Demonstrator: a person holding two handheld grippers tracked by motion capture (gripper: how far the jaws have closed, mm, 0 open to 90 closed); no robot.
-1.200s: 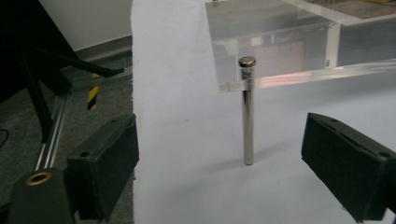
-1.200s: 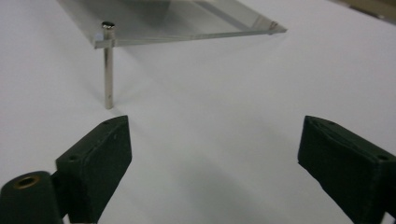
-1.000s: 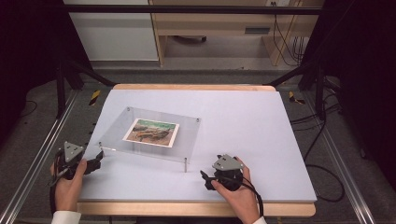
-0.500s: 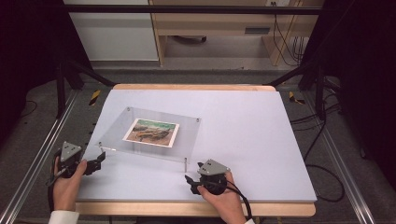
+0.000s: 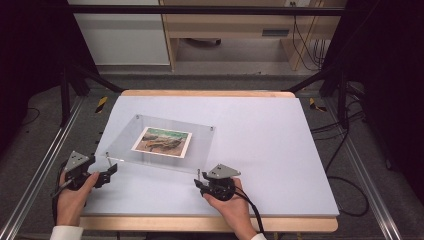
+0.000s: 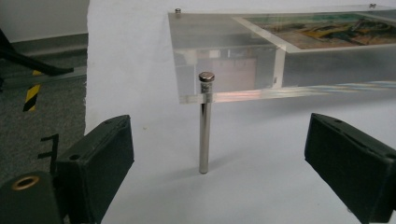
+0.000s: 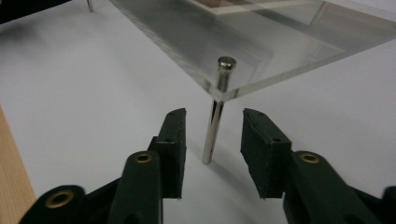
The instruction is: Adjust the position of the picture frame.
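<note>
A clear acrylic plate (image 5: 200, 150) stands on thin metal legs, with a landscape picture (image 5: 162, 141) lying in it. My left gripper (image 5: 111, 172) sits at the plate's near left corner. In the left gripper view the corner leg (image 6: 204, 126) stands upright between the left gripper's (image 6: 219, 140) wide-open jaws, touching neither pad. My right gripper (image 5: 200, 182) is at the near right corner. Its jaws have just been closing, and in the right gripper view the right gripper (image 7: 215, 119) has the leg (image 7: 214, 126) between its pads with small gaps on both sides.
The white table top (image 5: 280, 145) has a wooden front edge (image 5: 210, 224) near my hands. Aluminium rails (image 5: 35, 180) run along both sides. Cables (image 5: 345, 135) lie on the floor at the right, and a desk (image 5: 225, 30) stands beyond the table.
My right hand has moved left to the plate's near right leg, and its jaws have narrowed around that leg. The left hand has stayed where it was.
</note>
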